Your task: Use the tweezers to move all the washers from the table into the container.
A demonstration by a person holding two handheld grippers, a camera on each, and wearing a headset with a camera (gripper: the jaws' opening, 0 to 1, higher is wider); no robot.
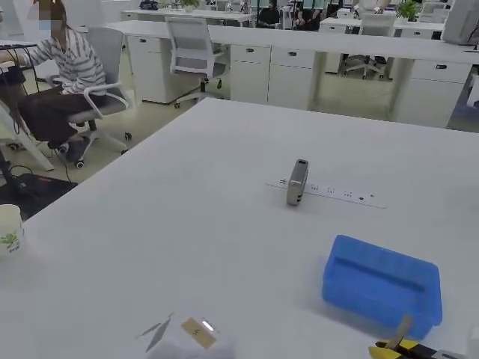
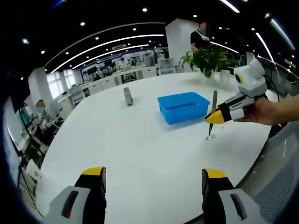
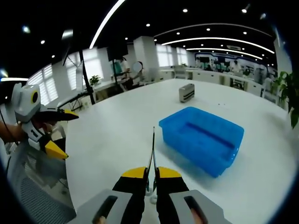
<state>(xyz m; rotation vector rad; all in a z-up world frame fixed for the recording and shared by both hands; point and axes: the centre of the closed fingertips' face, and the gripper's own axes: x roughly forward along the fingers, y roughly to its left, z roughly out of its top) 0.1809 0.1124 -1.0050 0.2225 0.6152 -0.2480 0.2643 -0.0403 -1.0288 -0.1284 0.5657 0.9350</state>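
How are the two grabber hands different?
The left gripper has its jaws wide apart, while the right gripper has them squeezed together. The left gripper holds nothing, but the right gripper pinches the tweezers. Both have yellow tips.

A container (image 1: 382,284) sits on the bench (image 1: 187,224), toward its near right side. Behind it a power strip (image 1: 337,193) lies flat, and a small box (image 1: 297,182) stands across the strip's left end. A cup (image 1: 9,230) stands at the far left edge. A flat packet (image 1: 196,333) lies at the near edge, left of the container. Washers (image 2: 212,136) lie just beside the container, under the tweezers (image 2: 214,100) tip.
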